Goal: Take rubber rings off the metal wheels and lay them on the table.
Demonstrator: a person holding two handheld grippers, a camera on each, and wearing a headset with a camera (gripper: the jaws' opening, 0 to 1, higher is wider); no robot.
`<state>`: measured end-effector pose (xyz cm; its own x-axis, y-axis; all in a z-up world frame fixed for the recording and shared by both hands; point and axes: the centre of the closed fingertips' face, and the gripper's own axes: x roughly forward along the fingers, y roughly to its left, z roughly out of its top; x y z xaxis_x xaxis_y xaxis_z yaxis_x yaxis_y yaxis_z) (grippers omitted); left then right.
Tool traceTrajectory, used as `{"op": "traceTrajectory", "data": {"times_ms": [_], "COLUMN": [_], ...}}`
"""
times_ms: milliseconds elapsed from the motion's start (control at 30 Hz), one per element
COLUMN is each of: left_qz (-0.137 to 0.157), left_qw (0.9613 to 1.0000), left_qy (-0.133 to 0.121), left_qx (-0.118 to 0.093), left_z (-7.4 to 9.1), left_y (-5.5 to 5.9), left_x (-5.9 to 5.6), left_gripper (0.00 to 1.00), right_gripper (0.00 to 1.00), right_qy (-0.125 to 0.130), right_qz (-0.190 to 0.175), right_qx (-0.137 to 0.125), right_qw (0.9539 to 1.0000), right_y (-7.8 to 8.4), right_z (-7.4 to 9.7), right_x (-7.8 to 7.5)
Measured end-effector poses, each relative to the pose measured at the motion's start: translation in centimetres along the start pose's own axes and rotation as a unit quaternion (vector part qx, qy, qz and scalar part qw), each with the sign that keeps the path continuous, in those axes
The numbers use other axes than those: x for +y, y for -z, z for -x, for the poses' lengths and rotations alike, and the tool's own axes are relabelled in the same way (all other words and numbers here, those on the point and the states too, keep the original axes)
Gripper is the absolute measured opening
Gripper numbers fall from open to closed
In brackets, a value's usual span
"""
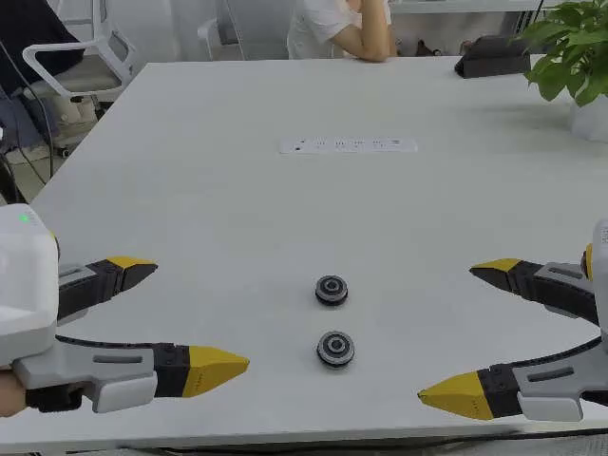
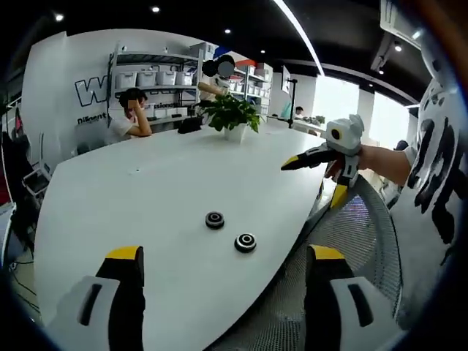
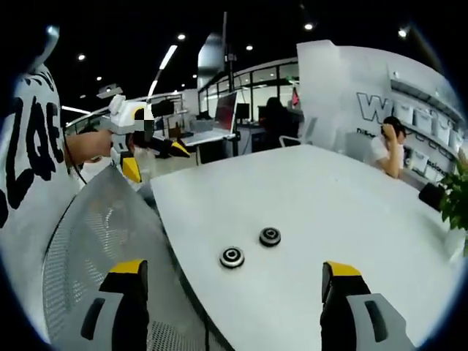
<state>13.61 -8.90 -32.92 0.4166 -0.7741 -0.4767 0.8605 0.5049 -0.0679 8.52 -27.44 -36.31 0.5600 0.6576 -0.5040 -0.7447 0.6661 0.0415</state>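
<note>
Two metal wheels sit on the white tabletop [image 1: 285,209], both on the person's side of the power strip [image 1: 348,145] and well apart from it. The far wheel [image 1: 332,290] lies closer to the strip and the near wheel [image 1: 335,349] just behind it. Each lies flat and has a dark rubber band round its rim, so the rings look not yet off.

The left gripper [image 1: 202,313] hangs left of the strip's line and nearer the person, with its fingers [image 1: 211,367] spread wide and holding nothing. The right gripper [image 1: 445,332] mirrors it on the other side, its fingers [image 1: 461,391] also wide and bare. They flank the wheels without touching them, probably staged for an approach, one to pin a wheel and one to peel.

The one container is the white pot [image 1: 591,122] far right of the strip, which holds a leafy plant [image 1: 570,47]. The rings are meant for bare tabletop.
</note>
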Motion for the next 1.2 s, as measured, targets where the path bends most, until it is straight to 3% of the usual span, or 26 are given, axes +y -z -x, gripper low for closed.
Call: {"op": "traceTrajectory", "data": {"times_ms": [700,1200], "left_qz": [-0.001,-0.003], "left_qw": [1.0000,1.0000], "left_qy": [-0.004,0.004], "left_qx": [0.002,0.007], "left_z": [0.12,0.13], "left_y": [0.21,0.53], "left_x": [0.01,-0.39], "left_gripper": [0.89,0.90], "right_gripper": [0.99,0.99], "right_qy": [-0.009,0.000], "right_qz": [-0.010,-0.008], "right_qx": [-0.006,-0.008], "right_qw": [0.9999,0.9999], "right_y": [-0.13,-0.17], "right_z": [-0.15,0.18], "right_x": [0.08,-0.10]}}
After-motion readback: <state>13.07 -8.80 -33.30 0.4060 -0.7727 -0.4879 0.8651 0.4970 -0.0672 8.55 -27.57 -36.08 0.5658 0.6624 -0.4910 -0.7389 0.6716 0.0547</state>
